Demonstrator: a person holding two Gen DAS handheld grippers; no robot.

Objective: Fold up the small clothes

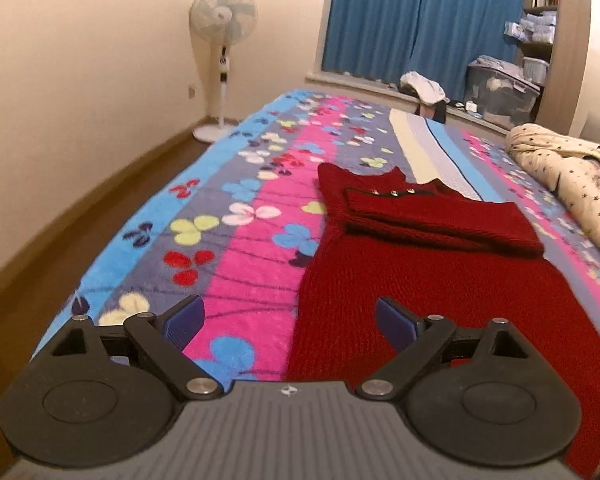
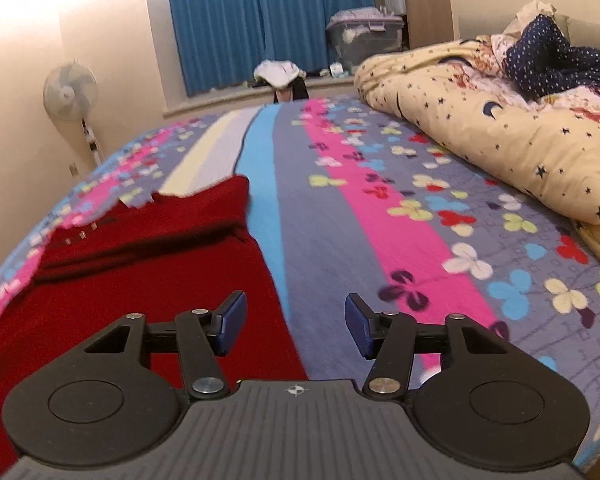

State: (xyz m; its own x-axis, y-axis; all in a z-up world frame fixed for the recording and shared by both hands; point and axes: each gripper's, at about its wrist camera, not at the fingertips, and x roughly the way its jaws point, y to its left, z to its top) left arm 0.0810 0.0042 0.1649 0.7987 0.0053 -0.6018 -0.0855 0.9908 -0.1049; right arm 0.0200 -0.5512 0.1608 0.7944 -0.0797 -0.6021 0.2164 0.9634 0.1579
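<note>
A dark red knitted sweater [image 1: 412, 280] lies flat on the flowered bedspread [image 1: 236, 248], with both sleeves folded across its chest and small buttons near the collar. My left gripper [image 1: 290, 322] is open and empty, hovering over the sweater's near left hem edge. In the right wrist view the sweater [image 2: 140, 272] lies at the left. My right gripper [image 2: 296, 322] is open and empty above the sweater's right side edge, its left finger [image 2: 232, 320] over the knit and its right finger [image 2: 360, 328] over the bedspread [image 2: 380, 220].
A rumpled cream star-print duvet [image 2: 500, 128] with a navy dotted garment [image 2: 548, 56] lies along the bed's right side. A standing fan [image 1: 222, 52] stands by the left wall. Blue curtains [image 1: 420, 16], a storage bin [image 1: 500, 92] and shelves are beyond the bed.
</note>
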